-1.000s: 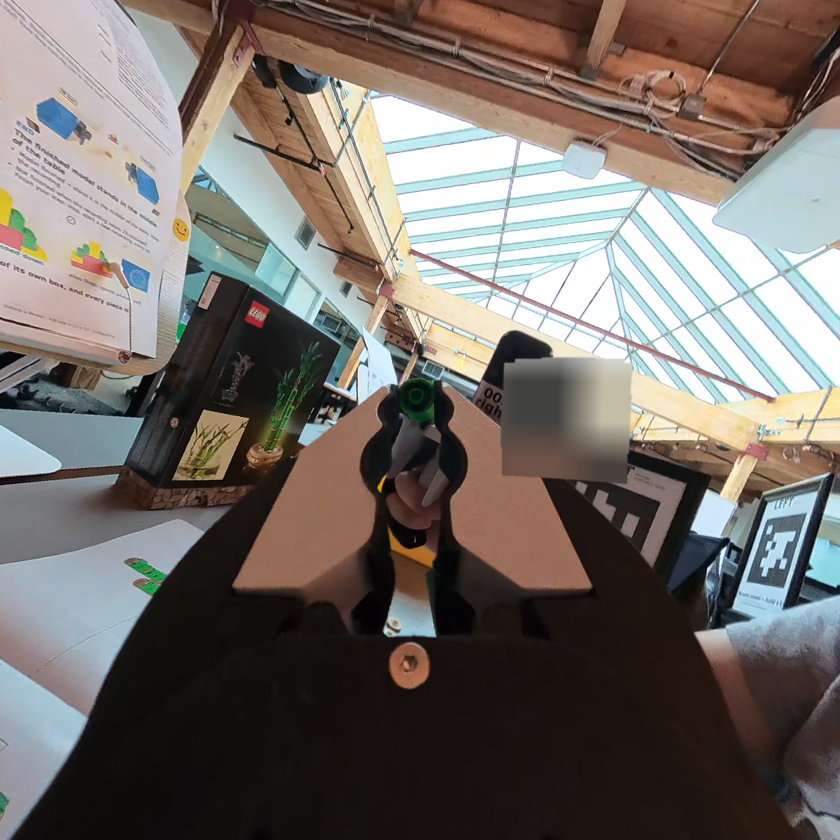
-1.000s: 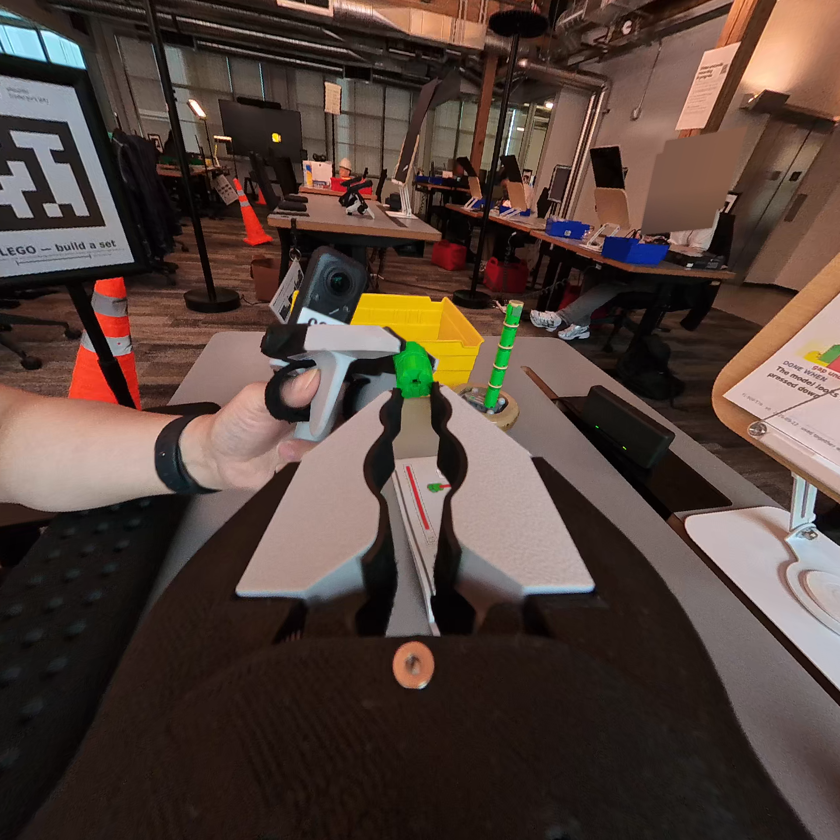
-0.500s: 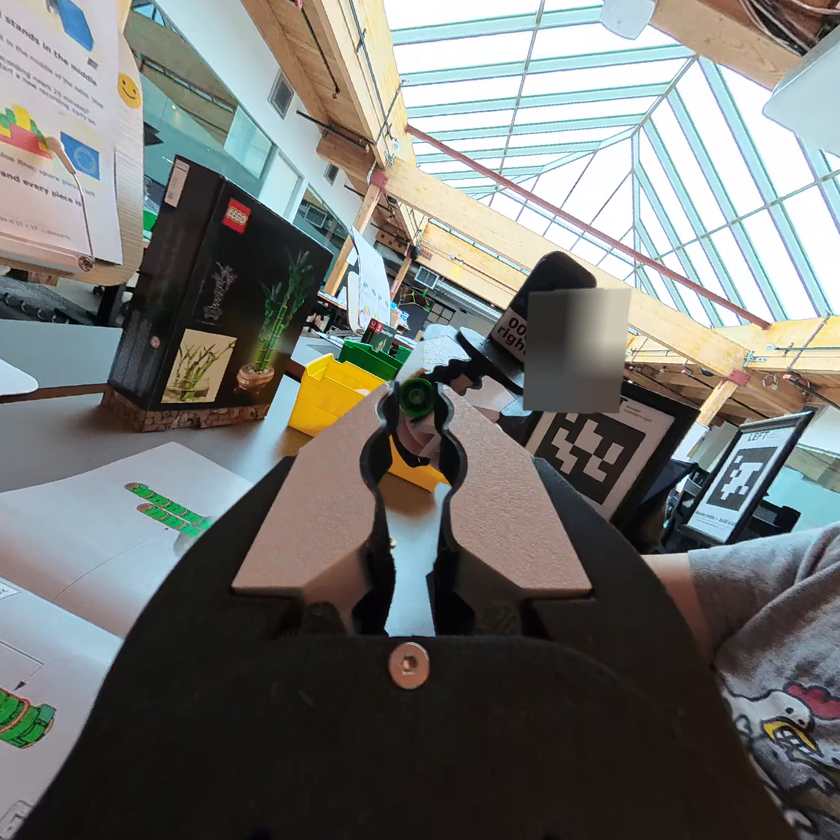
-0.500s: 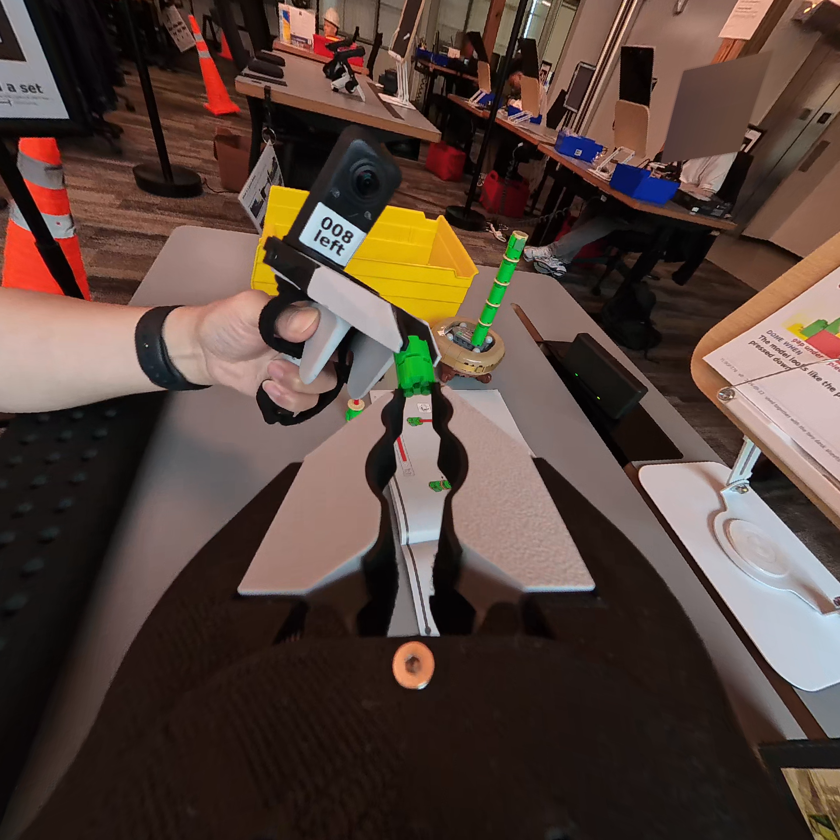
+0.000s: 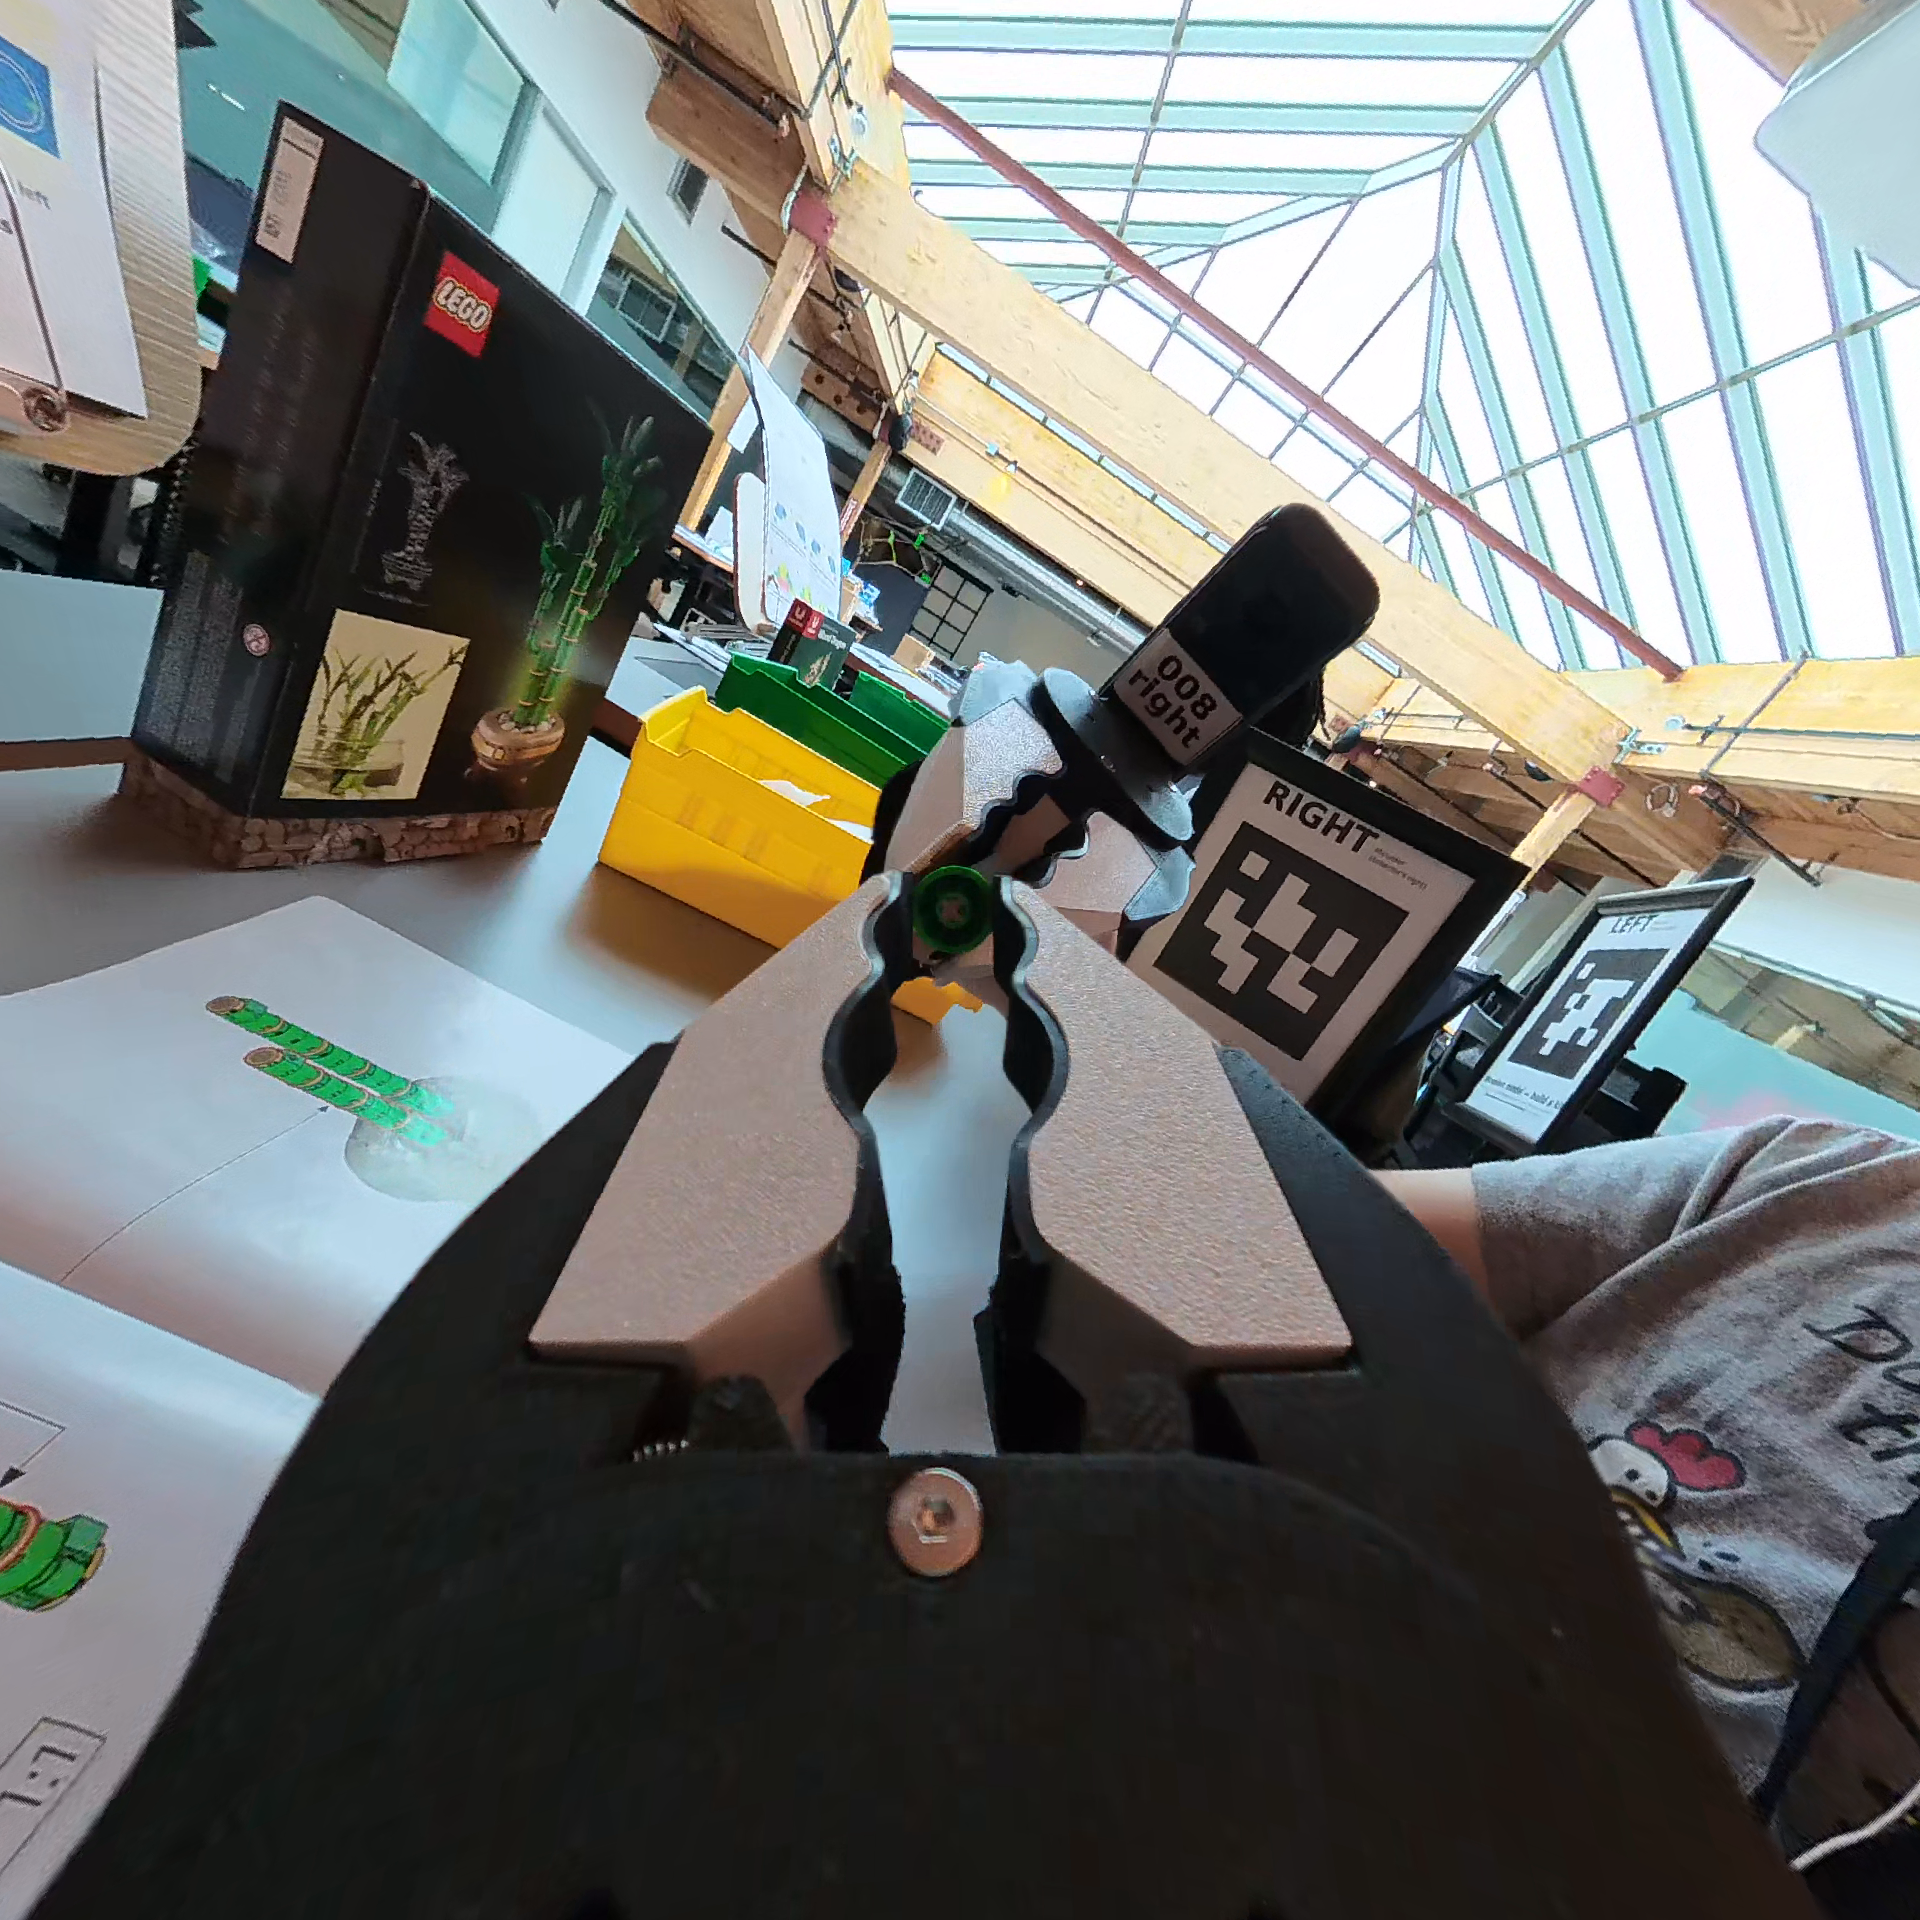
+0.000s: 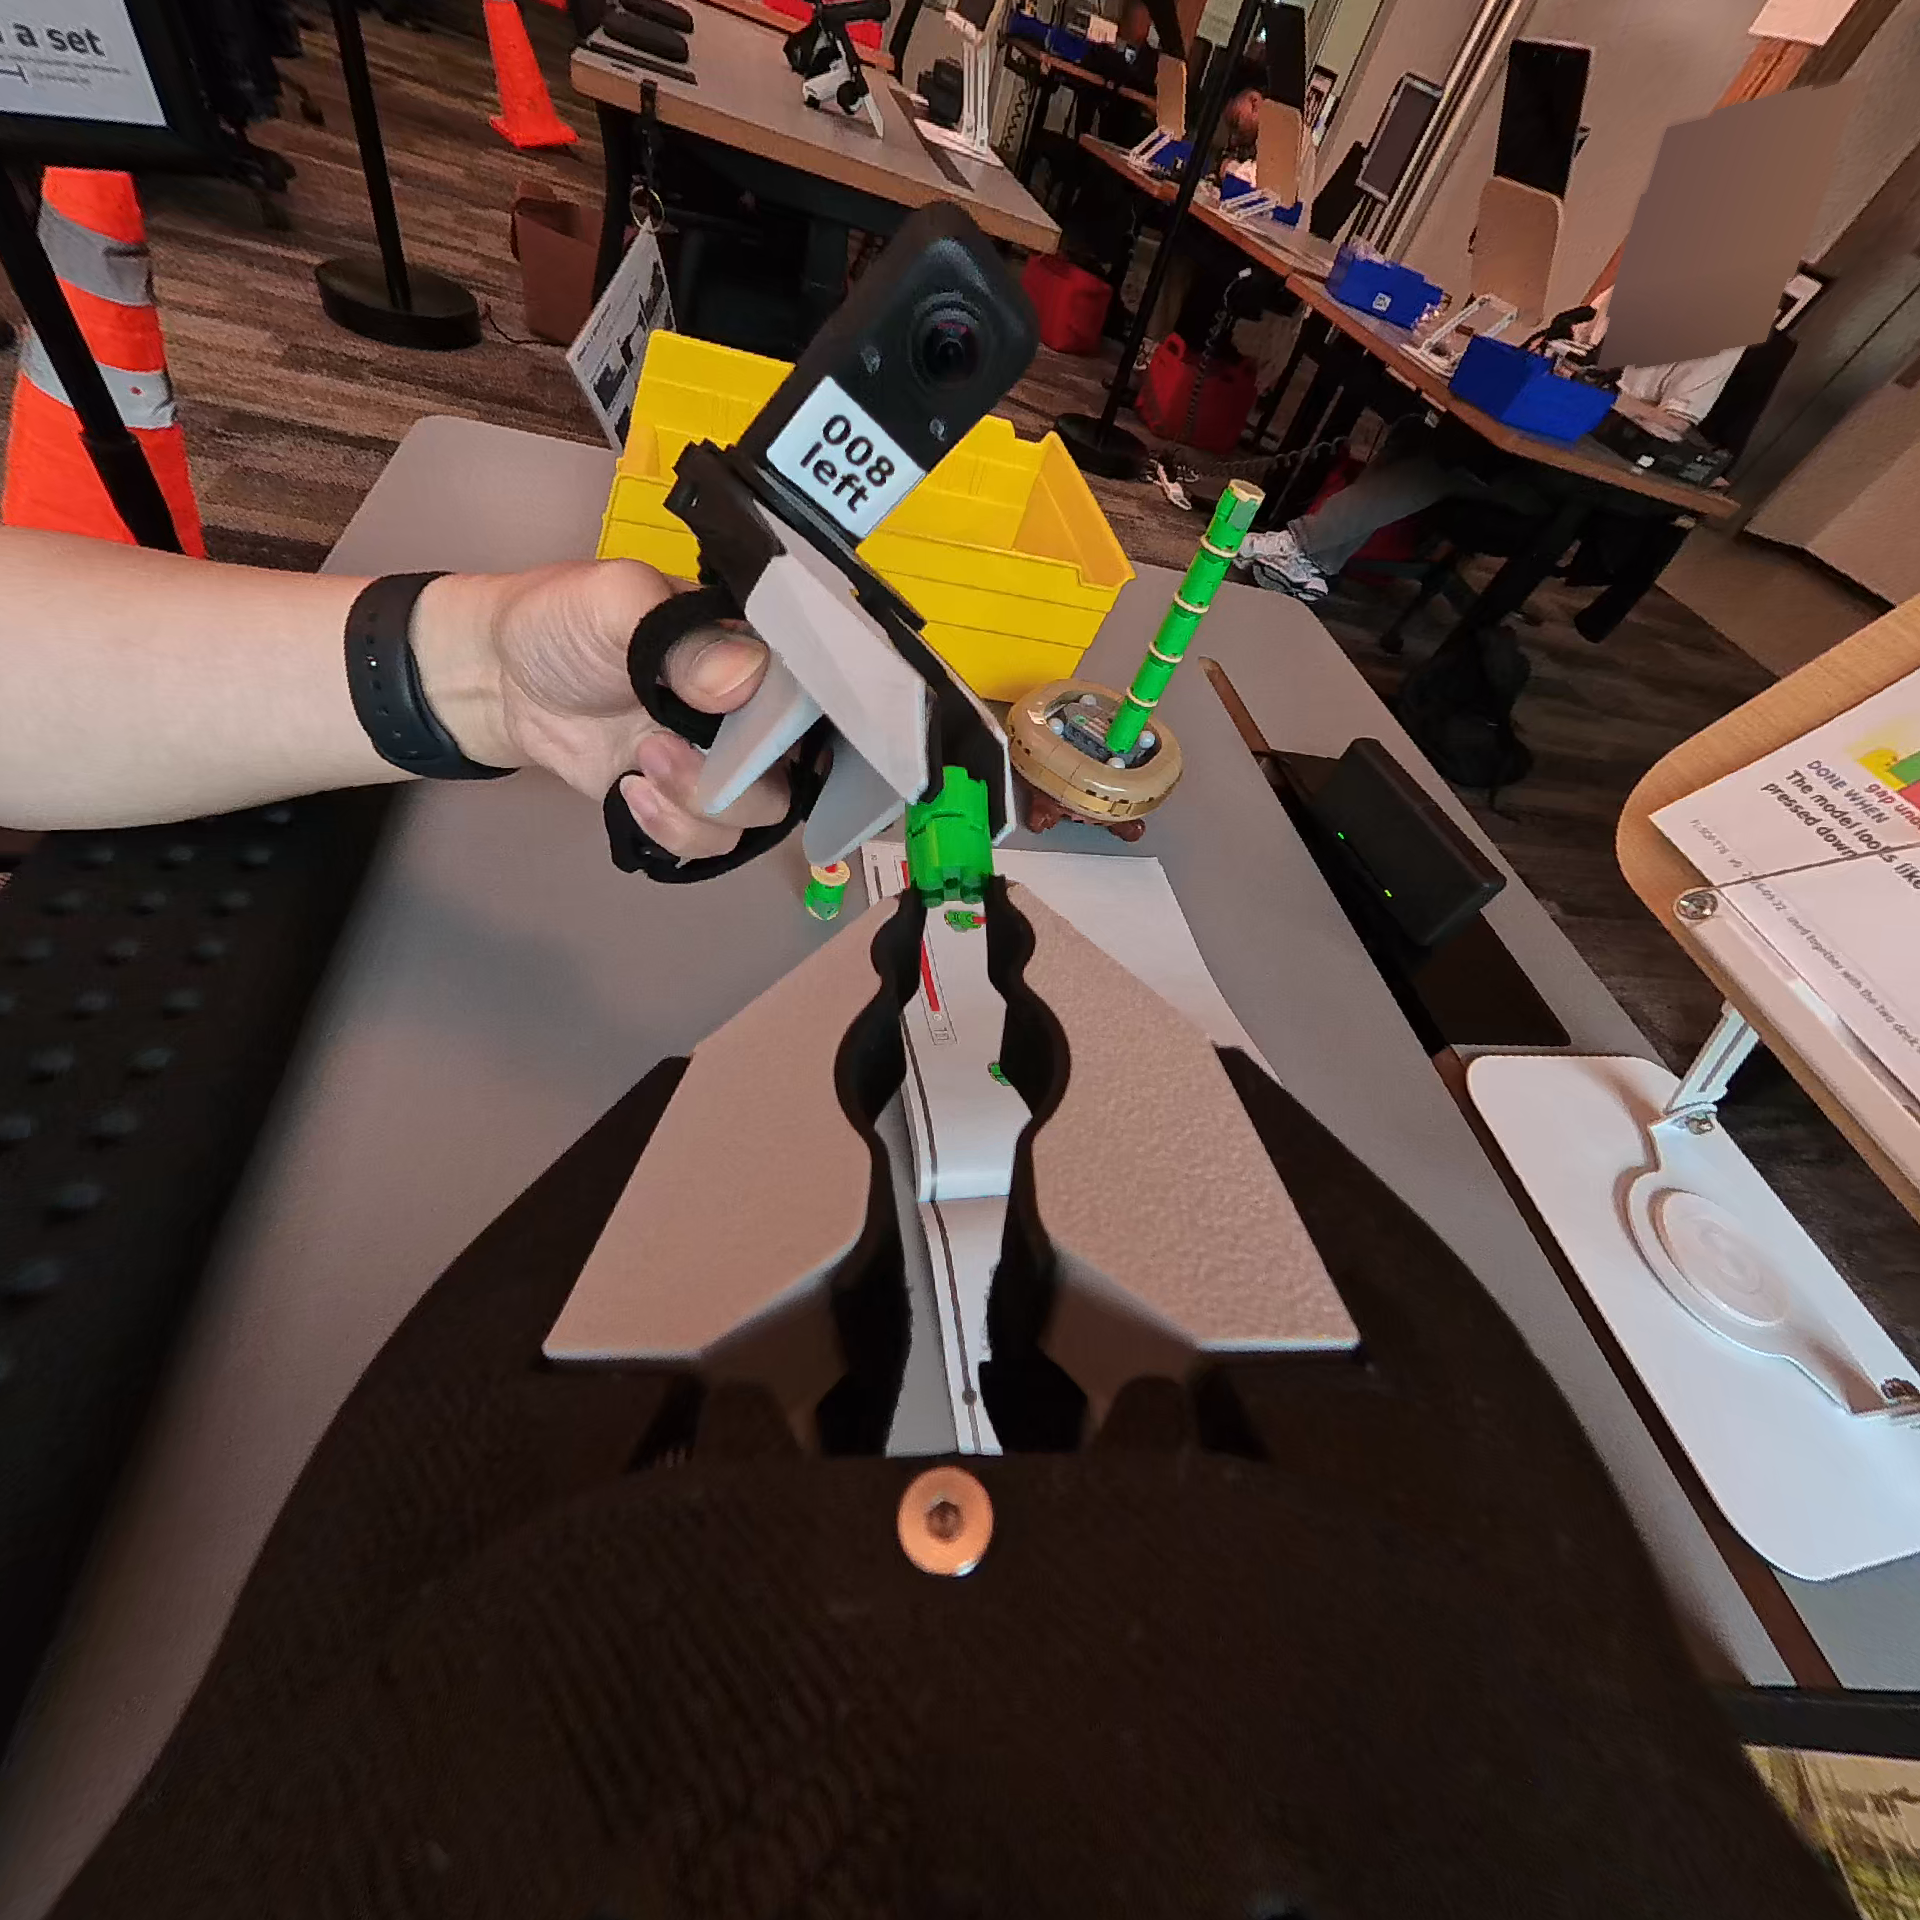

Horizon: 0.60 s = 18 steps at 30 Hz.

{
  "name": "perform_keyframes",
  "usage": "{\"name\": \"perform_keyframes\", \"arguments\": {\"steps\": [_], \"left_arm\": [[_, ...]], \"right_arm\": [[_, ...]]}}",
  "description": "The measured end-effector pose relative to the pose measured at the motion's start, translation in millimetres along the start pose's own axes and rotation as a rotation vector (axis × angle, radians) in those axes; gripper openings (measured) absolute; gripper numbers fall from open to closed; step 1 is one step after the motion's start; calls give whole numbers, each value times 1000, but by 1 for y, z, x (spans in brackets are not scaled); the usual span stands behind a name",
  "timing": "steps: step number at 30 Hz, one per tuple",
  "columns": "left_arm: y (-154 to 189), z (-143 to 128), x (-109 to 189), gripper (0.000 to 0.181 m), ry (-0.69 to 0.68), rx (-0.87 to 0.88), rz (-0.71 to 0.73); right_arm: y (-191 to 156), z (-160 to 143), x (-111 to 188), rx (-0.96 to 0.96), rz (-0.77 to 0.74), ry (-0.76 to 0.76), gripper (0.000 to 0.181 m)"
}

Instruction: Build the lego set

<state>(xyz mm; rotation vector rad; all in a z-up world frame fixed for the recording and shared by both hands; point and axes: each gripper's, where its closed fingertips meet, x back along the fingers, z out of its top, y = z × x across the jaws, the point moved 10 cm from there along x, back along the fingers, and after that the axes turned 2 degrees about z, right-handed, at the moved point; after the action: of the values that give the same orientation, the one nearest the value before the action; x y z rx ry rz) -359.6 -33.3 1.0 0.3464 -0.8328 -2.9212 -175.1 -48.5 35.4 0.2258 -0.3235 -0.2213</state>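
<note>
A short stack of green round bamboo bricks (image 6: 945, 842) is held in the air between both grippers, which meet tip to tip. My right gripper (image 6: 951, 896) is shut on its lower end. My left gripper (image 5: 951, 914) is shut on the other end, seen end-on as a green round brick (image 5: 951, 912). In the right wrist view the left gripper (image 6: 940, 800) comes in from the upper left, held by a hand. Behind it on the table stands a tan round pot base (image 6: 1091, 743) with a tall green stalk (image 6: 1184, 613) leaning right.
The open instruction booklet (image 6: 1049, 935) lies under the grippers, with a small green segment (image 6: 826, 894) beside it. A yellow bin (image 6: 997, 561) stands behind. A black device (image 6: 1403, 831) and a white stand base (image 6: 1662, 1247) are on the right. The set's box (image 5: 395, 520) stands at the left. Less than 4 cm separates the two grippers' tips.
Both grippers, still joined on the green stack, have tilted downward and sunk toward the table. More of the booklet and pot base shows now.
</note>
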Motion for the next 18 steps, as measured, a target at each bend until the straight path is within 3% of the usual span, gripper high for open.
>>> {"name": "perform_keyframes", "arguments": {"steps": [10,13,18], "left_arm": [[-2,0,1,13,-31,-8,20],[-4,4,6,13,-59,62,-49],[-8,-4,9,13,-165,192,-135]], "right_arm": [[0,-3,-3,-17,4,-23,11],[0,2,-4,-49,67,-1,13],[-7,3,-4,1,141,-70,35]]}}
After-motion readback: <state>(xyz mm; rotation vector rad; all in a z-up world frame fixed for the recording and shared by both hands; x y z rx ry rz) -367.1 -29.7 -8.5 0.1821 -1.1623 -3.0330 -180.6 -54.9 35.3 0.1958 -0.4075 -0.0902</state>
